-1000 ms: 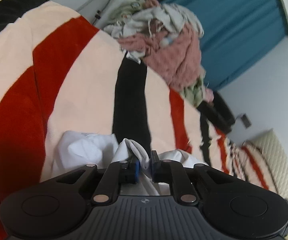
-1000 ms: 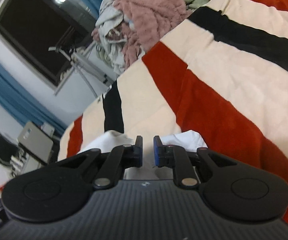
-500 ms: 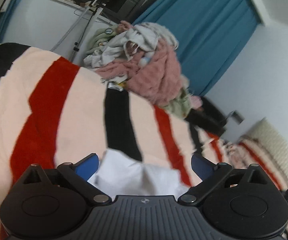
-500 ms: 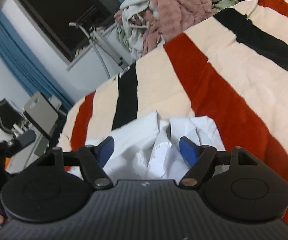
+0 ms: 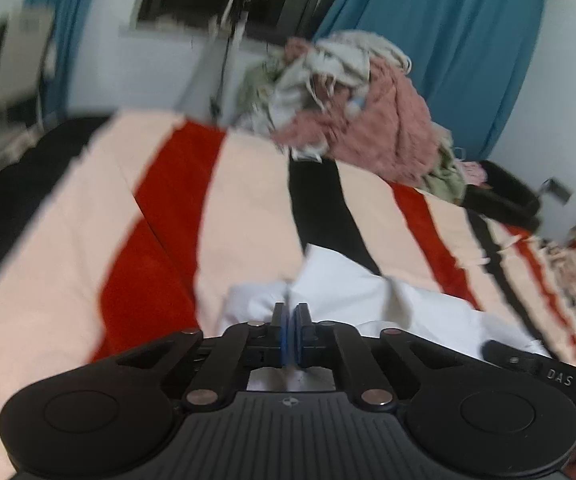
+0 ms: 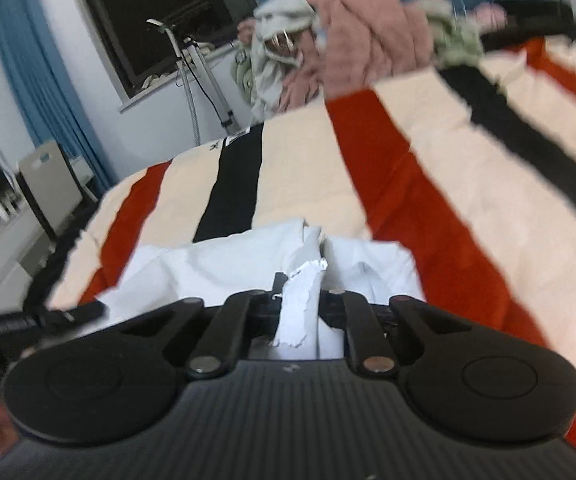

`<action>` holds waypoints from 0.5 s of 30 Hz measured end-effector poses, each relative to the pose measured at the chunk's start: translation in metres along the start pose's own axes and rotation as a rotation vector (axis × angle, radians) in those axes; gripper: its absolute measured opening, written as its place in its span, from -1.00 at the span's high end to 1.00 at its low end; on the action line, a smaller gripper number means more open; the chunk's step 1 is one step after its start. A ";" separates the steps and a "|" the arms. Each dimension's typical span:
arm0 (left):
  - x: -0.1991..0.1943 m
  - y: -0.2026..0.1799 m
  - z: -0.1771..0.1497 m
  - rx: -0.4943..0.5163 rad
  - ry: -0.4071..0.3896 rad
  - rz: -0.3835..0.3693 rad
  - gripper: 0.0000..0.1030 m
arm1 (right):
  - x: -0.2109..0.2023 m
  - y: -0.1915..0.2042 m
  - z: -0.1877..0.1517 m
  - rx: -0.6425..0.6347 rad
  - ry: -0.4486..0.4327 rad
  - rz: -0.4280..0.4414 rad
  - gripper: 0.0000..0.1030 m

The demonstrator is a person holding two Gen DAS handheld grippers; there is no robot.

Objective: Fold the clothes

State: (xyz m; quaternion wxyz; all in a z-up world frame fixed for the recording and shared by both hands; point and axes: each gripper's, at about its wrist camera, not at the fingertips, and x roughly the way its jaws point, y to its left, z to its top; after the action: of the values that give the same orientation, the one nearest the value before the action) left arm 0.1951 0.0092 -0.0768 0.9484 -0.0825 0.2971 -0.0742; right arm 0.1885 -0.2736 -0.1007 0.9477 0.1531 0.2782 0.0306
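A white garment [image 5: 351, 292] lies crumpled on a bed with a red, black and cream striped blanket [image 5: 216, 208]. My left gripper [image 5: 292, 322] is shut, its blue pads together over the garment's near edge; whether cloth is pinched between them is hidden. In the right wrist view the same white garment [image 6: 224, 260] spreads in front of my right gripper [image 6: 300, 288], which is shut on a raised fold of the white cloth [image 6: 299, 300] that sticks up between its fingers.
A heap of pink, grey and green clothes [image 5: 363, 120] sits at the far end of the bed. Blue curtains [image 5: 439, 32], a dark window and a metal stand [image 6: 196, 64] are behind it. The other gripper's body [image 5: 543, 364] shows low right in the left wrist view.
Both grippers were shut a second ago, stood wide open half a second ago, and are shut again now, the right one on a fold of the white garment. Both views have shifted and blurred.
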 end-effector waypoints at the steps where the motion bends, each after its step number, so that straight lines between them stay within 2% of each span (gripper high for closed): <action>1: 0.002 -0.003 -0.003 0.015 0.012 0.011 0.94 | 0.003 0.001 -0.003 -0.019 0.003 -0.022 0.77; 5: 0.005 -0.006 -0.011 0.030 0.036 0.014 0.94 | 0.011 -0.005 -0.010 -0.011 0.012 -0.063 0.62; 8: -0.006 -0.005 -0.007 0.014 0.019 -0.016 0.75 | 0.005 -0.012 -0.003 0.072 0.008 -0.066 0.40; 10: -0.017 -0.008 -0.003 0.016 -0.009 -0.041 0.23 | -0.006 -0.012 0.002 0.098 -0.028 -0.079 0.11; 11: -0.024 -0.011 -0.002 0.022 -0.030 -0.056 0.13 | -0.014 -0.009 0.004 0.074 -0.060 -0.081 0.00; 12: -0.031 -0.014 -0.001 0.029 -0.052 -0.071 -0.01 | -0.022 -0.005 0.006 0.049 -0.094 -0.081 -0.20; 15: -0.051 -0.029 -0.006 0.069 -0.075 -0.114 -0.16 | -0.041 0.011 0.003 -0.045 -0.138 -0.040 -0.23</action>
State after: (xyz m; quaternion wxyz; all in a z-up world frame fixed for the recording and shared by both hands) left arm 0.1476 -0.0102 -0.0480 0.9554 -0.0695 0.2533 -0.1352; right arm 0.1560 -0.2695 -0.0731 0.9683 0.1282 0.2143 0.0074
